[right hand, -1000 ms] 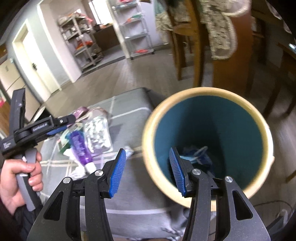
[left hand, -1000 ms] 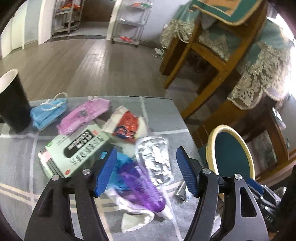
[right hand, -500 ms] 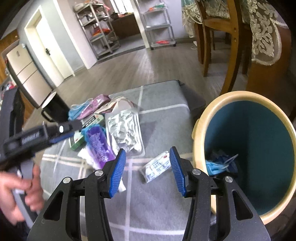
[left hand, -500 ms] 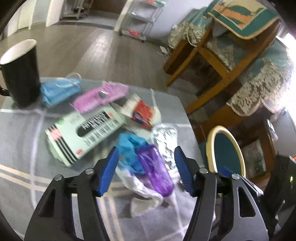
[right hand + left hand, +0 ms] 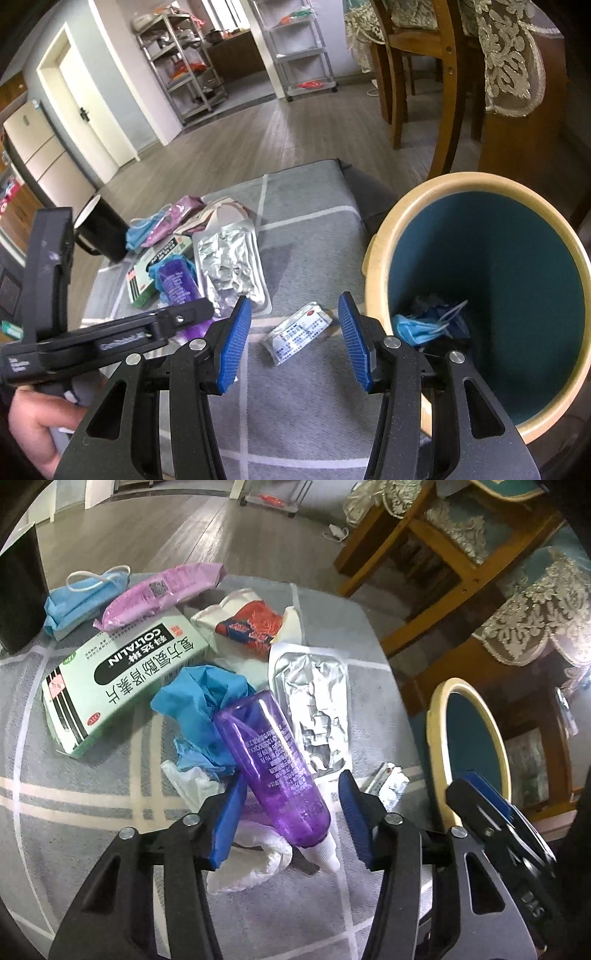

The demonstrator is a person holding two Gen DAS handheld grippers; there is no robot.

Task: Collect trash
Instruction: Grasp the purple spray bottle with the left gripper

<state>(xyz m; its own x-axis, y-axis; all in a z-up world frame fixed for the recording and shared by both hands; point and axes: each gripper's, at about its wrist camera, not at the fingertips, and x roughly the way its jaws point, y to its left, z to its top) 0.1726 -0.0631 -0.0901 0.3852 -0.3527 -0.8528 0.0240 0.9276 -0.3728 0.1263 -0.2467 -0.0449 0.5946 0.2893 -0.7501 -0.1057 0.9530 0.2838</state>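
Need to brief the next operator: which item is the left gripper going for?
On the grey striped table cloth, amid the litter beside the teal bin, lies a translucent purple plastic bottle between the closing left gripper. Alone there, it has a white nozzle, resting on crumpled blue and white gloves.

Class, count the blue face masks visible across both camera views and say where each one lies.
2. One face mask lies on the table beside the black mug; another mask sits inside the bin. More may be hidden beneath it.
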